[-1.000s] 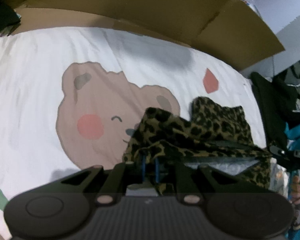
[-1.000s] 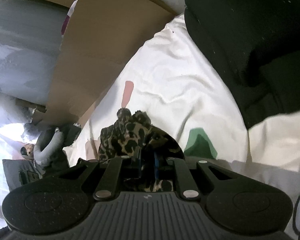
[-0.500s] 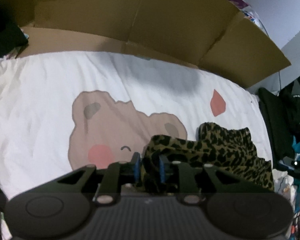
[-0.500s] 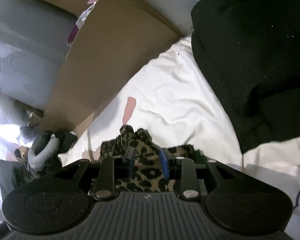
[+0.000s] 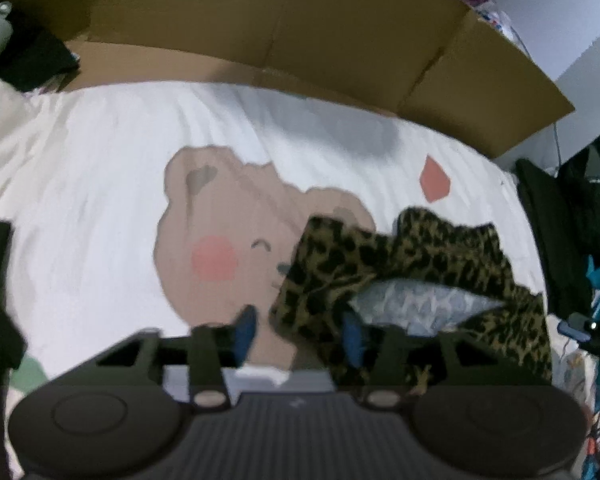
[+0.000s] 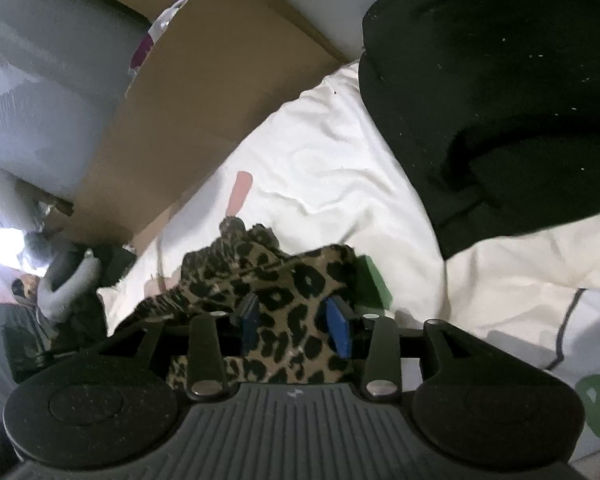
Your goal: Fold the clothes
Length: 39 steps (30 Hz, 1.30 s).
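A leopard-print garment [image 5: 412,264] lies bunched on a white bedsheet [image 5: 92,184] printed with a brown bear face; its grey lining [image 5: 420,304] shows in a fold. My left gripper [image 5: 298,334] is open, its blue pads apart, with the garment's near edge lying between them and against the right pad. In the right wrist view the same garment [image 6: 284,280] lies under and between my right gripper [image 6: 294,322], which is open with its blue pads spread over the cloth.
Brown cardboard sheets [image 5: 300,32] stand along the far edge of the bed. A pile of black clothing [image 6: 500,100] lies on the bed to the right. Dark clothes [image 5: 560,220] hang at the right edge, and a grey plush toy [image 6: 66,280] lies off the bed's left side.
Both grippers, shut on the leopard-print garment a second ago, have opened. The garment has dropped onto the sheet and spread, showing its grey lining.
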Each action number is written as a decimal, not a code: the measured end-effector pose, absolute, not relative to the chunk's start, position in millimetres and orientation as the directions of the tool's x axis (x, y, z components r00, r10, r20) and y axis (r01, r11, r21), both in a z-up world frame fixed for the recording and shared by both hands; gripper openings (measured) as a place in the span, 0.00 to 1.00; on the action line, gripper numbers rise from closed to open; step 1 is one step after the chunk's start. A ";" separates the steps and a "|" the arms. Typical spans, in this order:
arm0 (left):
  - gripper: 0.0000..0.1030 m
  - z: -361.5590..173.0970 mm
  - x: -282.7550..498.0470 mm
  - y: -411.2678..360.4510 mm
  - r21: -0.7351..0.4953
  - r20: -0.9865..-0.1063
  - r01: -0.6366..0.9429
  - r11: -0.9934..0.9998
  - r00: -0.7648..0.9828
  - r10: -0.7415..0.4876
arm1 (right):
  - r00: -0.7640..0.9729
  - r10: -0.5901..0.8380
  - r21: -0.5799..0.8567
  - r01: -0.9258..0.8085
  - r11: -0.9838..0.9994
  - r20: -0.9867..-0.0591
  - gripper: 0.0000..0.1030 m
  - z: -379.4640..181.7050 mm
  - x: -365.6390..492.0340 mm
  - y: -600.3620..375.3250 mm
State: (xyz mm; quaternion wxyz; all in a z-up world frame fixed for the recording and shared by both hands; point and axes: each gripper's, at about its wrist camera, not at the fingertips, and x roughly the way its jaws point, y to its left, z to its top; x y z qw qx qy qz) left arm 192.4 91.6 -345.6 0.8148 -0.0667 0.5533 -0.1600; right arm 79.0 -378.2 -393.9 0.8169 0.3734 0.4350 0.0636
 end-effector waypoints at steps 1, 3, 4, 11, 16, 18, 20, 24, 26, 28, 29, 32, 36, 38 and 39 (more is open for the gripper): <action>0.51 -346.6 188.1 91.9 -0.282 -0.883 0.186 0.941 0.333 -0.331 | 0.608 0.425 0.655 0.217 0.723 -0.671 0.41 -394.1 77.6 -376.1; 0.49 -348.7 180.2 91.9 -0.296 -0.884 0.183 0.937 0.319 -0.342 | 0.597 0.417 0.634 0.207 0.745 -0.685 0.41 -394.3 74.8 -371.6; 0.49 -349.0 176.6 90.9 -0.298 -0.885 0.186 0.936 0.314 -0.344 | 0.595 0.411 0.624 0.202 0.755 -0.691 0.41 -393.6 72.9 -369.2; 0.49 -345.4 154.6 74.0 -0.287 -0.878 0.234 0.929 0.324 -0.353 | 0.588 0.365 0.550 0.168 0.818 -0.722 0.41 -387.3 59.1 -352.3; 0.49 -343.5 142.1 58.3 -0.294 -0.867 0.269 0.917 0.329 -0.374 | 0.587 0.354 0.514 0.126 0.848 -0.728 0.41 -383.4 53.5 -336.9; 0.49 -347.7 138.1 49.8 -0.301 -0.868 0.290 0.908 0.311 -0.387 | 0.580 0.354 0.495 0.100 0.863 -0.734 0.41 -383.6 54.9 -328.0; 0.49 -351.6 135.2 41.4 -0.299 -0.870 0.314 0.901 0.299 -0.392 | 0.576 0.349 0.474 0.077 0.877 -0.740 0.41 -384.0 57.9 -320.0; 0.49 -357.9 134.8 31.1 -0.285 -0.873 0.355 0.890 0.288 -0.394 | 0.572 0.346 0.450 0.046 0.892 -0.744 0.41 -386.2 65.7 -310.0; 0.49 -364.5 136.9 31.6 -0.266 -0.885 0.359 0.895 0.278 -0.374 | 0.570 0.337 0.436 0.040 0.899 -0.749 0.41 -388.0 70.2 -307.6; 0.49 -371.2 139.2 32.3 -0.246 -0.897 0.362 0.899 0.267 -0.352 | 0.571 0.328 0.424 0.039 0.905 -0.752 0.41 -389.4 74.1 -306.9; 0.49 -373.9 140.2 34.9 -0.239 -0.902 0.363 0.901 0.260 -0.344 | 0.571 0.325 0.422 0.042 0.905 -0.754 0.41 -390.0 75.8 -307.4; 0.49 -380.1 143.4 45.5 -0.216 -0.911 0.359 0.908 0.261 -0.320 | 0.571 0.319 0.417 0.046 0.908 -0.757 0.41 -391.3 79.3 -309.1; 0.48 -382.2 157.7 53.0 -0.241 -0.900 0.316 0.918 0.281 -0.333 | 0.569 0.310 0.410 0.053 0.910 -0.761 0.41 -393.7 80.4 -309.4; 0.48 -375.5 165.5 48.0 -0.228 -0.885 0.340 0.913 0.318 -0.339 | 0.568 0.307 0.406 0.053 0.912 -0.764 0.41 -394.4 80.7 -308.6; 0.48 -371.9 169.4 45.3 -0.220 -0.877 0.353 0.910 0.337 -0.343 | 0.567 0.307 0.404 0.051 0.913 -0.765 0.41 -394.3 80.8 -308.4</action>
